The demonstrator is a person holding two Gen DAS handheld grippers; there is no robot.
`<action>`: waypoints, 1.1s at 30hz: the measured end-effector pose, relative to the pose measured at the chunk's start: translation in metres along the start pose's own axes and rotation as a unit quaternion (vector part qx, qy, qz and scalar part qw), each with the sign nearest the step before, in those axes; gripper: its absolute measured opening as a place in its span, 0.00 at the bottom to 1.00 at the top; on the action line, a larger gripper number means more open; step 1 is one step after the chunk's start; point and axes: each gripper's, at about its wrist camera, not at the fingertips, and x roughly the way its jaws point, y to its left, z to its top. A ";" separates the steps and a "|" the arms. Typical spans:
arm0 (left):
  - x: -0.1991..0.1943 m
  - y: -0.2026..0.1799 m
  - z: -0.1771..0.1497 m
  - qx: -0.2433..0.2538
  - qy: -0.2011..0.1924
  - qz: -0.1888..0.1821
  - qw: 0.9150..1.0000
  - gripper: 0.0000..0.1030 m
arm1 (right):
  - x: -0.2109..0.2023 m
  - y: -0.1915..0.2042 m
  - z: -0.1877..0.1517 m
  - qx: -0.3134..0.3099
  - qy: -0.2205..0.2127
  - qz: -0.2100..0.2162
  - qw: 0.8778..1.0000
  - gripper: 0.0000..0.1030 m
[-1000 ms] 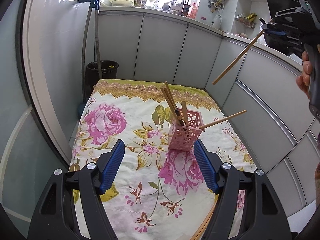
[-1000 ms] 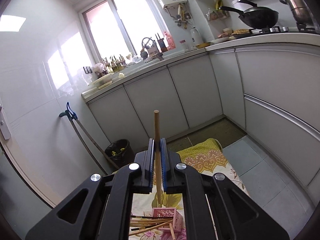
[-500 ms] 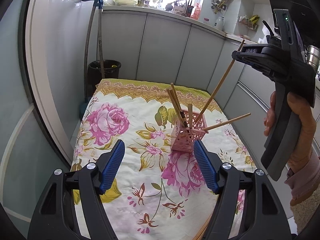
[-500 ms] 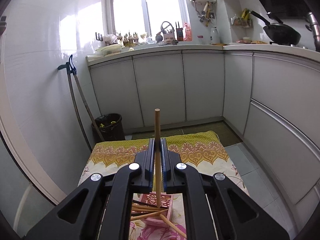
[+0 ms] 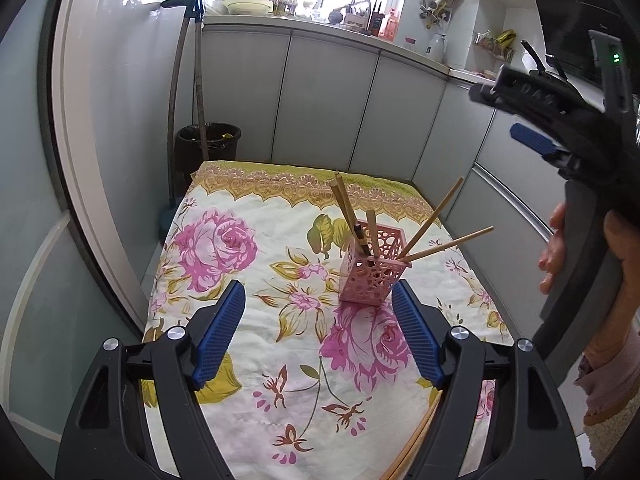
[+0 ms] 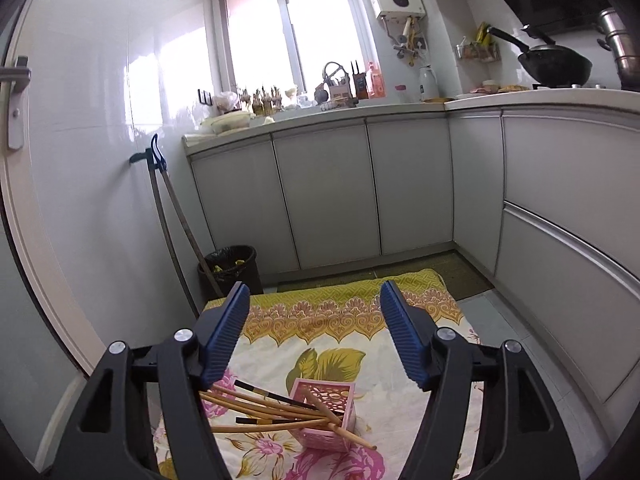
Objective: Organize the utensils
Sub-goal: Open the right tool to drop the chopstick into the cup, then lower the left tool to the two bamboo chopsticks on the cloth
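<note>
Now the right gripper fingers are open, its light, stiff chopstick dropped in the cup; left gripper open too.

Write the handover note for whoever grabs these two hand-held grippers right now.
Left hand-held gripper: open, empty, low over the floral cloth.
Right hand-held gripper: open, empty, above the pink holder.
Done: the chopsticks in view stand in the holder, leaning outward.
Left: one loose stick lies at the cloth's near right edge, by the left hand-held gripper's right finger. It probably goes in next. No other loose utensils in view.
</note>
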 end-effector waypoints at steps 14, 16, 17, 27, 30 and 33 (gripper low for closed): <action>-0.004 -0.061 -0.031 0.085 0.041 -0.022 0.995 0.88 | -0.130 -0.155 -0.081 0.207 0.145 -0.122 0.960 0.94; 0.002 -0.074 -0.037 0.103 0.060 -0.027 0.993 0.93 | -0.133 -0.174 -0.113 0.222 0.200 -0.145 0.943 0.94; 0.007 -0.082 -0.041 0.117 0.074 -0.032 0.990 0.93 | -0.133 -0.183 -0.129 0.231 0.228 -0.147 0.934 0.94; 0.081 -0.159 -0.074 0.248 0.228 -0.044 0.940 0.93 | -0.119 -0.227 -0.217 0.260 0.368 -0.134 0.883 0.94; 0.102 -0.177 -0.081 0.277 0.245 -0.035 0.928 0.92 | -0.115 -0.230 -0.223 0.275 0.380 -0.119 0.875 0.94; 0.124 -0.193 -0.087 0.304 0.260 -0.021 0.916 0.83 | -0.116 -0.230 -0.219 0.274 0.374 -0.110 0.879 0.94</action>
